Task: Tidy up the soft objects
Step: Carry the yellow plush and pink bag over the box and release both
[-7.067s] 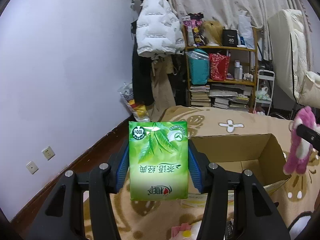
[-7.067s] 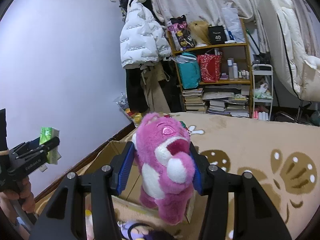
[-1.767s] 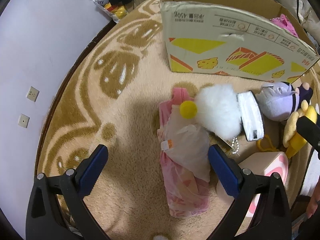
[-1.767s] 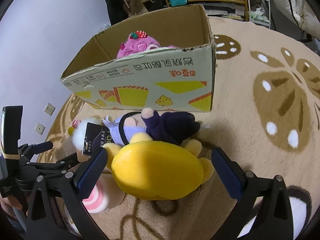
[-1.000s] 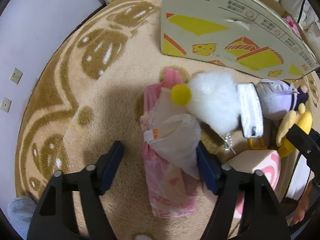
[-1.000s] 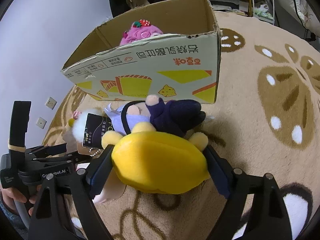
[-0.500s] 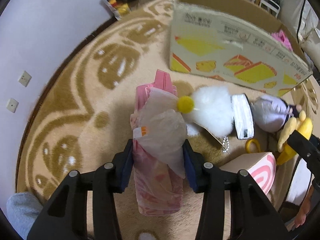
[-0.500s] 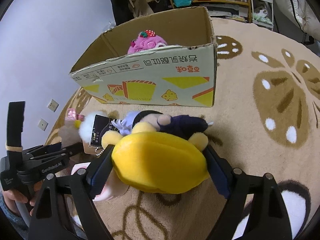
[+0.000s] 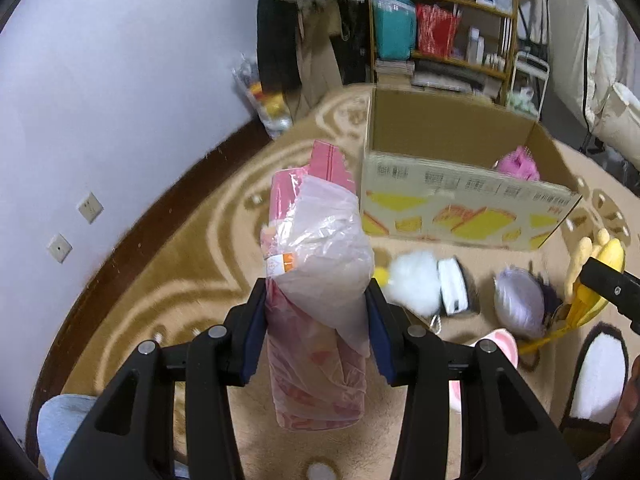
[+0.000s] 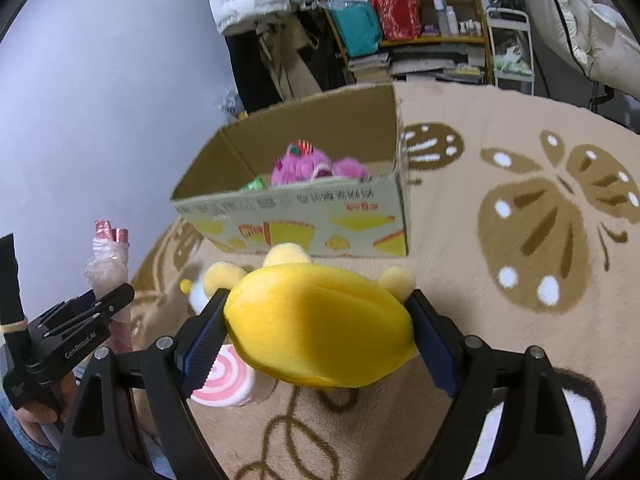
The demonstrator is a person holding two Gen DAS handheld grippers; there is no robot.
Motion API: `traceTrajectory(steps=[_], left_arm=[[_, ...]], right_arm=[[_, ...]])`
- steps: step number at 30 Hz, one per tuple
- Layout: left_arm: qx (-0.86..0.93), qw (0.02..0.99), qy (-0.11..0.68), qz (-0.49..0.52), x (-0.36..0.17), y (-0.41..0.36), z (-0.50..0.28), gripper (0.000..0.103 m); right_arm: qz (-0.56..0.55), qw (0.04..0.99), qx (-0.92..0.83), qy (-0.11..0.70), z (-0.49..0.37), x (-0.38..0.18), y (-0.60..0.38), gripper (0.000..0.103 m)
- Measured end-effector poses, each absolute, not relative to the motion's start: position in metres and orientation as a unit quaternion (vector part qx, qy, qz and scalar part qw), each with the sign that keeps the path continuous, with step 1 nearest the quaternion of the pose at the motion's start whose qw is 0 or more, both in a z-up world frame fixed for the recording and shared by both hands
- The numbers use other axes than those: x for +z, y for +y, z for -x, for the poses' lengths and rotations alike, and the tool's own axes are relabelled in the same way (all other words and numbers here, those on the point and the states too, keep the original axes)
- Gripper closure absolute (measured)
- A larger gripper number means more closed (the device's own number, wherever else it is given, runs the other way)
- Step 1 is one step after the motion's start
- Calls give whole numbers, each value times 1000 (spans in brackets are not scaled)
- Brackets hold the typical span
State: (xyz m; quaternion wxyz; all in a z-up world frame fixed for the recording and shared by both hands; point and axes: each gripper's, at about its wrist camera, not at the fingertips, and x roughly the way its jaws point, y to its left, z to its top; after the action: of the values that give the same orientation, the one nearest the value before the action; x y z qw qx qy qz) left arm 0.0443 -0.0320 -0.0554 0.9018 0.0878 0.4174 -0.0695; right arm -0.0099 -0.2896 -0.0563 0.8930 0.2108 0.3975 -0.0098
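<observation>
Left gripper [image 9: 316, 332] pinches pink packet [image 9: 316, 280], right gripper [image 10: 316, 328] yellow plush [image 10: 320, 332]; box [image 10: 320, 216] at centre holds pink toy [image 10: 304, 164]; white pompom [image 9: 414, 280] remains on rug.

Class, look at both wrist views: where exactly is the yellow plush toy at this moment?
The yellow plush toy is clamped in the right gripper, off the rug, in front of the cardboard box. In the left wrist view it shows at the right edge.

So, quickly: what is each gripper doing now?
Left gripper: shut on the pink plastic pack.
Right gripper: shut on the yellow plush toy.
</observation>
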Motion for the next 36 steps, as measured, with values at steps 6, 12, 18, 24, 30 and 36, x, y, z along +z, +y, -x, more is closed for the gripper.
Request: traceTrajectory(steps=[6, 12, 18, 24, 30, 36], left_arm=[[-69, 908, 408, -61, -45, -22, -42, 59], [-66, 915, 396, -45, -41, -15, -43, 59], [-69, 926, 369, -42, -25, -16, -45, 59], [-74, 937, 336, -58, -3, -26, -52, 59], [-77, 943, 317, -65, 14, -38, -73, 59], [-81, 946, 304, -78, 22, -51, -94, 59]], right_arm=[[-212, 894, -13, 394, 6, -53, -293, 13], [-201, 905, -13, 374, 8, -42, -295, 13], [-203, 916, -13, 346, 5, -23, -302, 13], [-192, 927, -9, 322, -4, -3, -304, 13], [-177, 934, -5, 311, -22, 9, -307, 13], [-164, 937, -8, 308, -40, 14, -314, 13]])
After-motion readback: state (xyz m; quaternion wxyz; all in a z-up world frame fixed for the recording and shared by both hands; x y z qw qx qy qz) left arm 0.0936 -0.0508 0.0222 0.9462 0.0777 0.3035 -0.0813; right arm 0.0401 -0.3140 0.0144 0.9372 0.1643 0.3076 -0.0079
